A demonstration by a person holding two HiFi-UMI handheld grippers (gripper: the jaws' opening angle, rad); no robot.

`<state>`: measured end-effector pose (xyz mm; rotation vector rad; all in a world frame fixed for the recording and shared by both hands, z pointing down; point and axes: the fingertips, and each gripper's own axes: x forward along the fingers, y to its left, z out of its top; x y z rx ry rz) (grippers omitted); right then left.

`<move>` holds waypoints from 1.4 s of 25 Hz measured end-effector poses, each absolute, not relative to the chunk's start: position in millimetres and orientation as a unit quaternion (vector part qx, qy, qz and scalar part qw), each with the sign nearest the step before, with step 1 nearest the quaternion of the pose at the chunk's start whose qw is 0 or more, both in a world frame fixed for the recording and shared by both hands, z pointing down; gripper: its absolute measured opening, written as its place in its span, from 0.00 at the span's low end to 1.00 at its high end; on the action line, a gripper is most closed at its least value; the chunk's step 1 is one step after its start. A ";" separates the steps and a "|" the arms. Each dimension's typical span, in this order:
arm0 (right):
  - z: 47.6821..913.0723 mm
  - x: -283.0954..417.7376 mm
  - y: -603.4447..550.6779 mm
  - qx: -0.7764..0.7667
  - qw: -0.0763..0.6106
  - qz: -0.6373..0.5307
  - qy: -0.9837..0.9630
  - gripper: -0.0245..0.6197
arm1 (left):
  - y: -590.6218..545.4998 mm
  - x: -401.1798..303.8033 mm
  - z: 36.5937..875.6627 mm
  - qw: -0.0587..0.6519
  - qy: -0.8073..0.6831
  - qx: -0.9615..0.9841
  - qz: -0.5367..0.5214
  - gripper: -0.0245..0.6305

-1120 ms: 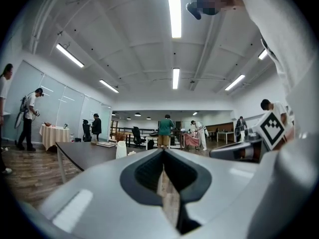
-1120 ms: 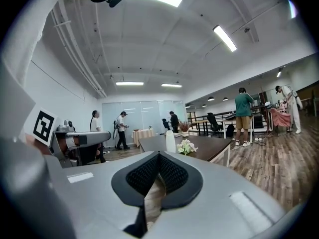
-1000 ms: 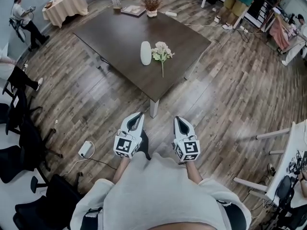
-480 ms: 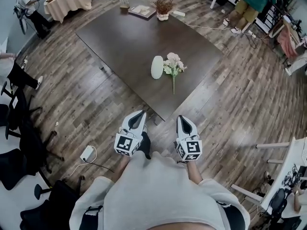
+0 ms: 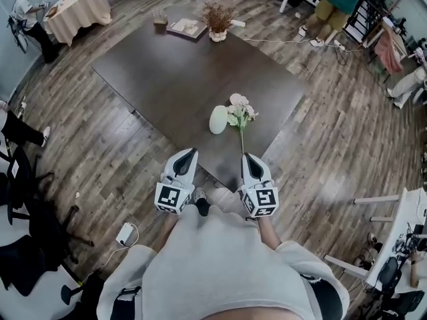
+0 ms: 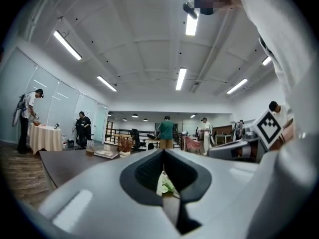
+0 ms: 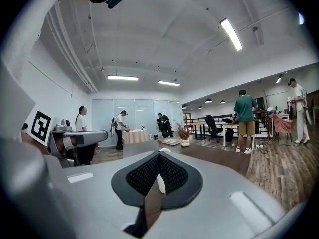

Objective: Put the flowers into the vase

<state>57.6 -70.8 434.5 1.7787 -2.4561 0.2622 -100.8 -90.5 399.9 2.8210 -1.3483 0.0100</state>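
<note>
We held our left gripper [image 5: 188, 154] and right gripper [image 5: 248, 159] at the near edge of the dark brown wooden worktop [image 5: 173, 65], fingers together, holding nothing. The pale pink flowers [image 5: 238, 107] lay there, just beside the white egg-shaped vase [image 5: 218, 119].

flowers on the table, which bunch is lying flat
The pale pink flowers beside the white vase lie flat on the table. The brown dried bunch at the far end stands upright in a pot.
</note>
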 end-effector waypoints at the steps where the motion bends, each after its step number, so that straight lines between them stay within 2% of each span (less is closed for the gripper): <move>1: 432.0 56.8 -80.9 0.586 0.048 0.083 -0.804 0.04 | -99.8 -101.8 397.8 0.007 -0.428 0.904 0.002 0.05; 13: 423.9 51.1 -149.2 0.617 0.049 0.075 -0.781 0.04 | -173.1 -111.9 396.4 0.011 -0.398 0.917 -0.004 0.05; 35: 448.1 101.1 -176.4 0.578 0.061 0.107 -0.807 0.04 | -186.1 -79.4 424.9 0.043 -0.448 0.893 0.031 0.05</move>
